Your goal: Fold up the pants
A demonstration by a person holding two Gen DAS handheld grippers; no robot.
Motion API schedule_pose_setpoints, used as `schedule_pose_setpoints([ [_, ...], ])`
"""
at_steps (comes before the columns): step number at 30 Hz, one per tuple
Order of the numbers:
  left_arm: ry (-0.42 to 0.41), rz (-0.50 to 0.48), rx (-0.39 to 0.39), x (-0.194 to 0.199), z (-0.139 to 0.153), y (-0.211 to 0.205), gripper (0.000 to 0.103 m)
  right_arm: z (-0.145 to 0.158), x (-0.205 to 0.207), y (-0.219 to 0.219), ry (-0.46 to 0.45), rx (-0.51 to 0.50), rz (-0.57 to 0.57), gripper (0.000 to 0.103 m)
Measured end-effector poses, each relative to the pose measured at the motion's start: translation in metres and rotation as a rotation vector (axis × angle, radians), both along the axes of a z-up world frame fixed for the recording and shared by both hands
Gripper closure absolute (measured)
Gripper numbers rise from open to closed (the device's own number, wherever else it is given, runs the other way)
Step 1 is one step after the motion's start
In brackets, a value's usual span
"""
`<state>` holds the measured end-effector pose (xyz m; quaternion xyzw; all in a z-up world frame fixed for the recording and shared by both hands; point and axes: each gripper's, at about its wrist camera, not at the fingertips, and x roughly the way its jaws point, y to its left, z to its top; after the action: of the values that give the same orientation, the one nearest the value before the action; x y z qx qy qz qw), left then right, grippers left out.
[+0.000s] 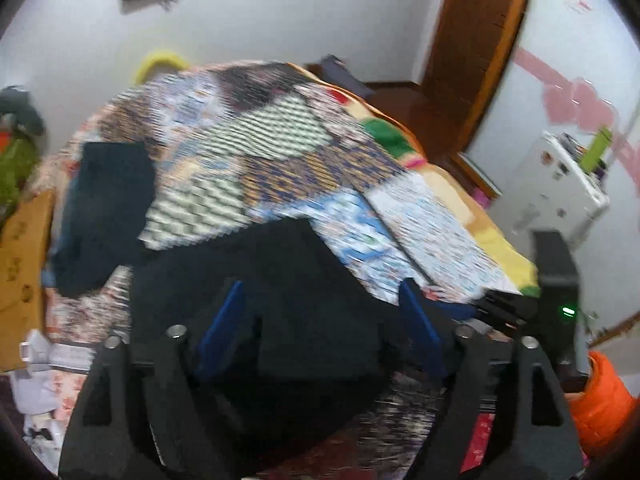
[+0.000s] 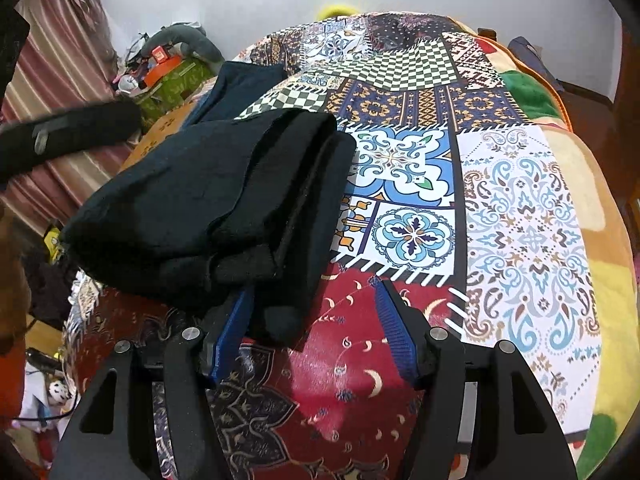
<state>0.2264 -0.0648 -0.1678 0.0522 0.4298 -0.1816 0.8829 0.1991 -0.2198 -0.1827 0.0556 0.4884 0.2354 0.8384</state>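
Under me spreads the patchwork bedspread (image 2: 420, 128), a quilt of checkered, floral and paisley panels that covers the whole bed, with a yellow and green blanket (image 2: 612, 280) showing along its far right side. On the left part of the spread lie the black pants (image 2: 208, 208), folded into a thick bundle with several layers stacked at the edge nearest my right fingers. Beyond them, nearer the far left corner, sits a second dark folded garment (image 2: 236, 88). My left gripper (image 1: 320, 316) hangs just over the black bundle with its blue pads standing wide apart; the cloth lies below and between them, and the pads do not press on it, though that view is smeared with blur. My right gripper (image 2: 316, 328) stands about half open: its left pad sits right against the near corner of the pants, its right pad over the red crescent-print patch (image 2: 352, 360), nothing clamped between them.
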Motion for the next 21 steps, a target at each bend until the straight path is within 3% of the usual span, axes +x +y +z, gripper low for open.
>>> schedule_pose_setpoints([
  [2, -0.038, 0.052, 0.032, 0.01, 0.007, 0.017, 0.01, 0.003, -0.001, -0.003, -0.003, 0.01, -0.007, 0.044],
  [10, -0.072, 0.307, 0.114, 0.079, 0.003, 0.104, 0.009, 0.013, -0.001, -0.005, -0.032, 0.018, -0.029, 0.041],
  [15, 0.023, 0.365, 0.101, 0.131, -0.03, 0.133, 0.009, 0.016, -0.001, -0.008, -0.036, 0.024, -0.05, 0.041],
  [21, 0.163, 0.341, 0.193, 0.168, -0.098, 0.122, 0.009, 0.012, -0.001, -0.014, -0.026, 0.01, -0.094, 0.039],
])
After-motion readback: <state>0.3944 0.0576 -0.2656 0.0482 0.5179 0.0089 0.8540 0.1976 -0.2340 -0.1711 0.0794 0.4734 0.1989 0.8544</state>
